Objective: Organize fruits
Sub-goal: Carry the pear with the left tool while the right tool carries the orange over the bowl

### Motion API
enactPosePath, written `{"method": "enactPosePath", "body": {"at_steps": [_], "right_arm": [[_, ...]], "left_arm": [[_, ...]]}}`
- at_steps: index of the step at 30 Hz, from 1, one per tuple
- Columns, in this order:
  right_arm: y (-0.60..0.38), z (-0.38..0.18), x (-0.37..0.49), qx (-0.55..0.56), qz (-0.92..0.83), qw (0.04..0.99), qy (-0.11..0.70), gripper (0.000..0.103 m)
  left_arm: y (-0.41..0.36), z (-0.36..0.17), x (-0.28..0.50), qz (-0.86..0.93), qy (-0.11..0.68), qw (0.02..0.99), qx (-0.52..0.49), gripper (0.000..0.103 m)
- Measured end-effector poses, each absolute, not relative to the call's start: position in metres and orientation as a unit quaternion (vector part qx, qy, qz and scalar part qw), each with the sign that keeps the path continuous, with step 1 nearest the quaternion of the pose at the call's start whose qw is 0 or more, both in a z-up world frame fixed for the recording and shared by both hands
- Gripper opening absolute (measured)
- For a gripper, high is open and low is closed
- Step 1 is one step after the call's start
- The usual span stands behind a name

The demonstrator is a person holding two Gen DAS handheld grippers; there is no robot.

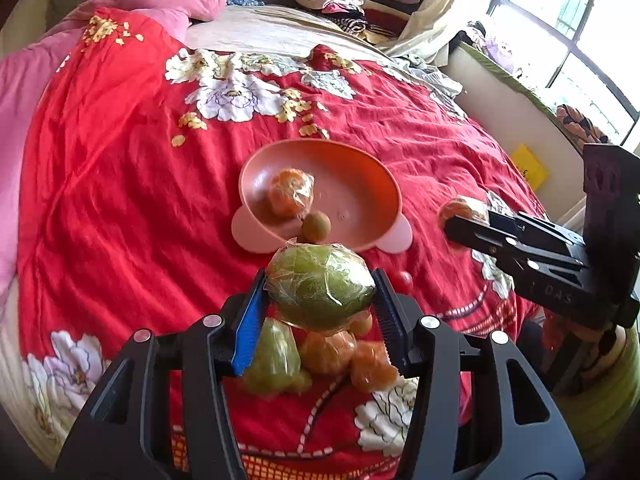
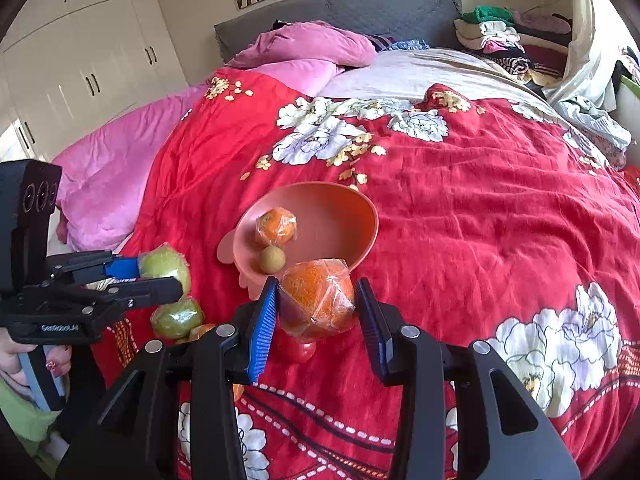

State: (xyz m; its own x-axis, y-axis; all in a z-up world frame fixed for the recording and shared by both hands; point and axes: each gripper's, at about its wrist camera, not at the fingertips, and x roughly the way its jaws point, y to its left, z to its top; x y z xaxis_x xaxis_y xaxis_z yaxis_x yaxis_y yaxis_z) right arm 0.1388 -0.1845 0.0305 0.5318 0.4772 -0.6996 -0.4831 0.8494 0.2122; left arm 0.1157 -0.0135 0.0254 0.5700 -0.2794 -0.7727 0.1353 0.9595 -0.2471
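Gripping a wrapped green fruit, long axis crosswise, left gripper fingers; right gripper fingers clamping wrapped orange

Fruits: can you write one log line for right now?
left gripper: holds wrapped green fruit | right gripper: holds wrapped orange | pink bowl: two fruits inside

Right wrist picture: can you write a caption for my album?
Right hand-held gripper holds a wrapped orange near a pink bowl on a red floral bedspread.
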Motion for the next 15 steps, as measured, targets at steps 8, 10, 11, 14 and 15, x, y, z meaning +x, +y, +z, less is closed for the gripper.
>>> {"method": "enactPosePath", "body": {"at_steps": [8, 10, 11, 14, 15], "right_arm": [[-0.182, 0.028, 0.149, -0.007, 0.278, 0.874, 0.398, 0.038], [-0.181, 0.028, 0.152, -0.010, 0.278, 0.874, 0.399, 0.038], [-0.180, 0.027, 0.154, -0.010, 0.279, 0.874, 0.399, 0.038], [-0.179, 0.026, 0.158, -0.013, 0.278, 0.873, 0.400, 0.038], [-0.178, 0.026, 0.159, -0.014, 0.278, 0.873, 0.399, 0.038]], "left_arm": [[-0.011, 0.020, 0.142, -0.105, 0.452, 0.883, -0.076, 0.043], [-0.011, 0.019, 0.148, -0.103, 0.453, 0.883, -0.072, 0.043], [-0.011, 0.018, 0.151, -0.101, 0.454, 0.883, -0.070, 0.043], [-0.010, 0.015, 0.160, -0.099, 0.457, 0.882, -0.064, 0.043], [-0.010, 0.013, 0.164, -0.098, 0.459, 0.881, -0.063, 0.043]]}}
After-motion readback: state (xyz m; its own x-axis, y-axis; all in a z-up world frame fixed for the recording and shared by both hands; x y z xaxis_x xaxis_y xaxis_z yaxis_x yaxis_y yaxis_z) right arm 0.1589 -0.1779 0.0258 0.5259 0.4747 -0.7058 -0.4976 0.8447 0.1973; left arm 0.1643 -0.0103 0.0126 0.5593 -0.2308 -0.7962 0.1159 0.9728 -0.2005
